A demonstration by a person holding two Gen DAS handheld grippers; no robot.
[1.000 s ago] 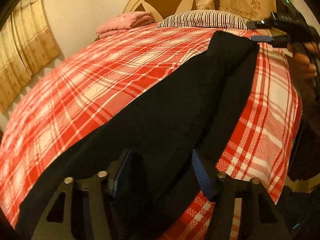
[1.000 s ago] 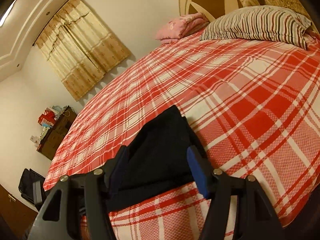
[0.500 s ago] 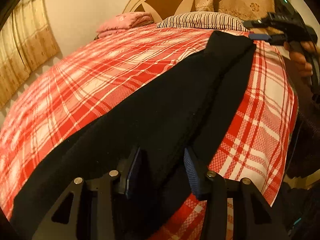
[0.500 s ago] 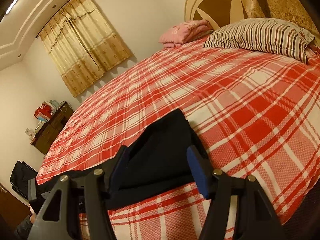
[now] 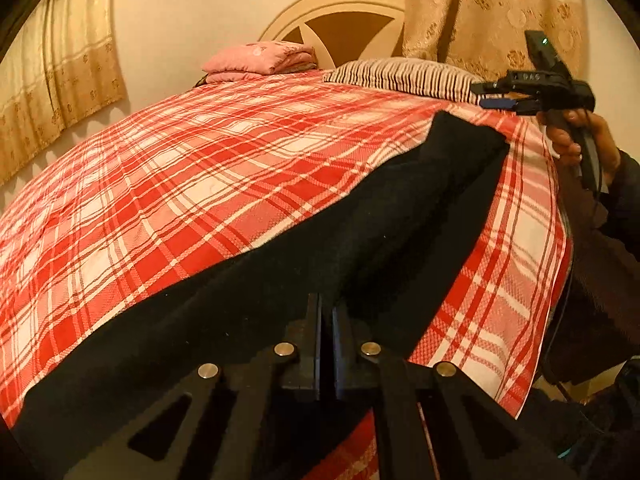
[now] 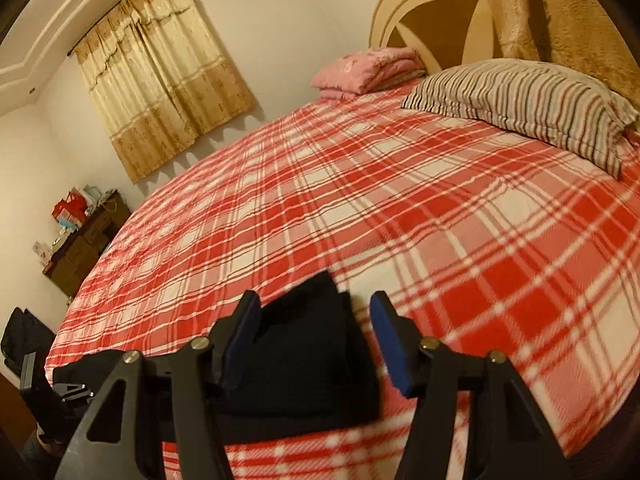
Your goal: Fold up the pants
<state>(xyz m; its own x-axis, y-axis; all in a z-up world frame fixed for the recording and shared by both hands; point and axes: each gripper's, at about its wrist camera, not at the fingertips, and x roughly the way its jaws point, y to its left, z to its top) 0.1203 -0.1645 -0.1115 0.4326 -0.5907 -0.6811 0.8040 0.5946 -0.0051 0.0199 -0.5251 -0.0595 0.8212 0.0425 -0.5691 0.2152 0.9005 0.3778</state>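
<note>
where the black pants [image 5: 360,240] stretch along the near edge of the plaid bedspread [image 5: 180,184], the left gripper [image 5: 326,320] pinches their fabric, jaws together; the right gripper [image 6: 316,332] (jaws closing, pads clear of cloth) straddles the far end.

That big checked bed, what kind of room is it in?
Most likely a home bedroom. The bed has a red plaid cover, a striped pillow and a rounded headboard. Curtains hang on the far wall, and a cluttered dresser stands in the corner.
</note>
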